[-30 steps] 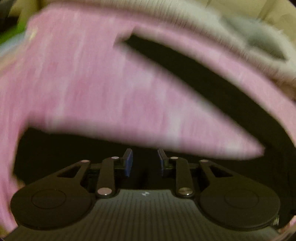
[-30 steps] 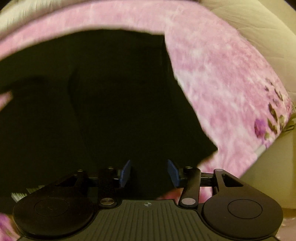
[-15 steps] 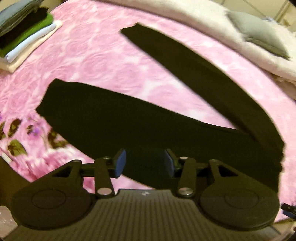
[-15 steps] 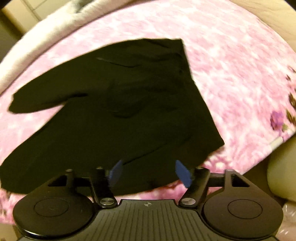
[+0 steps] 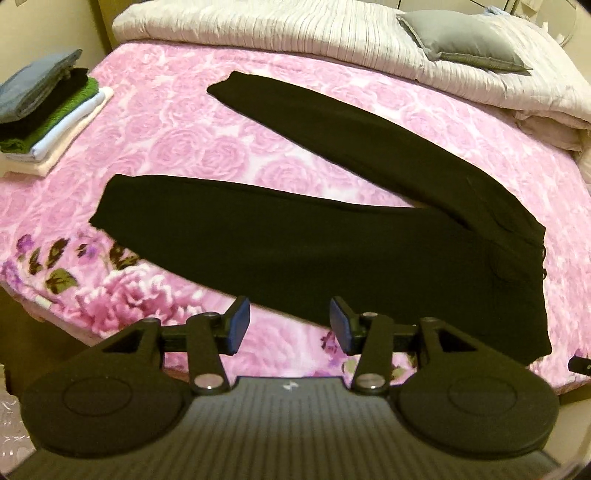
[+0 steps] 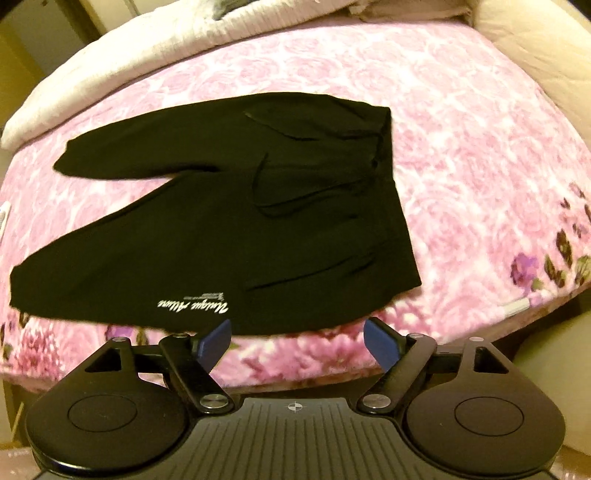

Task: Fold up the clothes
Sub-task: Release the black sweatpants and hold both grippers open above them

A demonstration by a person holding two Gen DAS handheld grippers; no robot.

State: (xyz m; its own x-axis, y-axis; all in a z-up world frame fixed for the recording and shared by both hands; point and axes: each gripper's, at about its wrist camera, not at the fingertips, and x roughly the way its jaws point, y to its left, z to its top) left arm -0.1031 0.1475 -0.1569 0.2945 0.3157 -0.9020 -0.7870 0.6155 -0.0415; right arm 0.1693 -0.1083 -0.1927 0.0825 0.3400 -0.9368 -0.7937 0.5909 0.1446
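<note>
The left tool (image 5: pixel 286 328) is hovering above the near edge of the bed, its blue pads standing apart with nothing between them. The right tool (image 6: pixel 297 341) is hovering the same way over the same edge, and its jaws have just been opening wider; they are gaping and empty too.

Ahead of both tools the bed (image 5: pixel 177 147) is stretching away, covered in a pink blanket printed with roses. A pale quilt (image 5: pixel 295 33) is bunching along the far side, with a grey pillow (image 5: pixel 458 40) resting on it.

A pair of black trousers (image 5: pixel 295 240) is lying flat on the blanket, just beyond the tips of both tools and touching neither. From the left tool, the waistband is sitting to the right and the two legs are running away to the left in an open V, one leg close in front, the other angling toward the far side. The long axis is lying across the view, not along it. From the right tool (image 6: pixel 258 221), the waist is sitting ahead and to the right, with small white lettering (image 6: pixel 194 304) on the nearer leg.

Far off to the left of the left tool, a stack of folded clothes (image 5: pixel 48 114) is sitting on the bed, so part of the job seems finished. The trousers are spread out but showing no fold yet; bringing the legs together is likely coming next.
</note>
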